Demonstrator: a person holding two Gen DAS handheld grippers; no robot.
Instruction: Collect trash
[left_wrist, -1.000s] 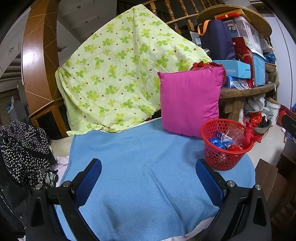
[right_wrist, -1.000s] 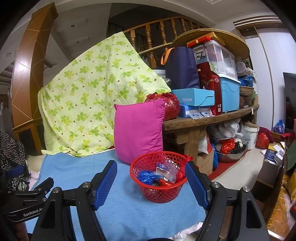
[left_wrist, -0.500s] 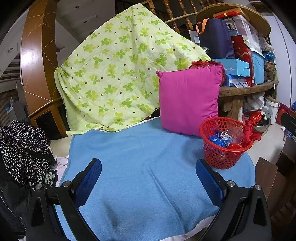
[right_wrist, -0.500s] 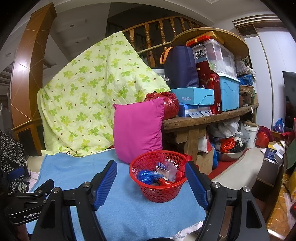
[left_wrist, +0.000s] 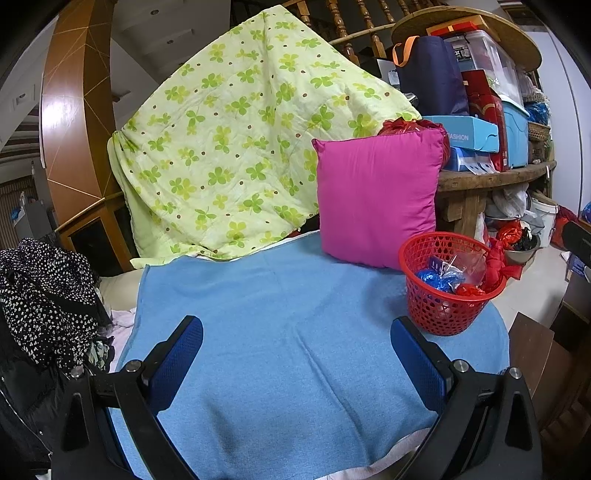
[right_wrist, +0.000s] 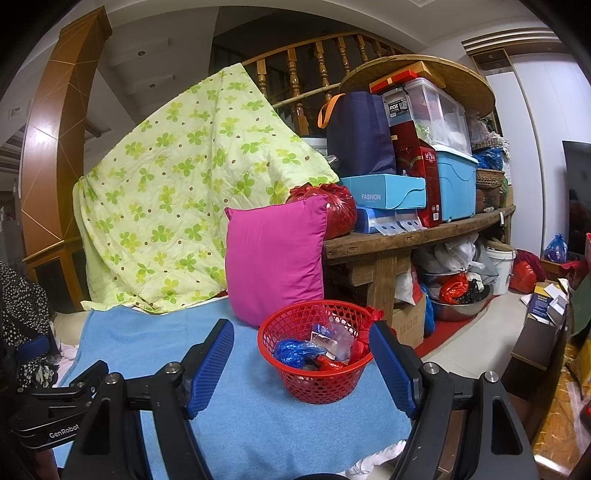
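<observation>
A red mesh basket (left_wrist: 447, 284) stands at the right end of the blue cloth (left_wrist: 288, 332). It holds blue, red and clear crumpled wrappers (right_wrist: 317, 349). In the right wrist view the basket (right_wrist: 317, 354) sits just beyond and between my open fingers. My left gripper (left_wrist: 295, 354) is open and empty over the bare blue cloth, with the basket off its right finger. My right gripper (right_wrist: 301, 365) is open and empty.
A magenta pillow (left_wrist: 376, 199) leans behind the basket. A green clover quilt (left_wrist: 236, 140) drapes at the back. A wooden shelf (right_wrist: 417, 236) with boxes stands on the right. Black dotted clothes (left_wrist: 44, 295) lie on the left. The left gripper's body (right_wrist: 55, 410) shows in the right wrist view.
Both cameras have drifted only slightly. The basket and cloth have not moved, and both grippers stay open.
</observation>
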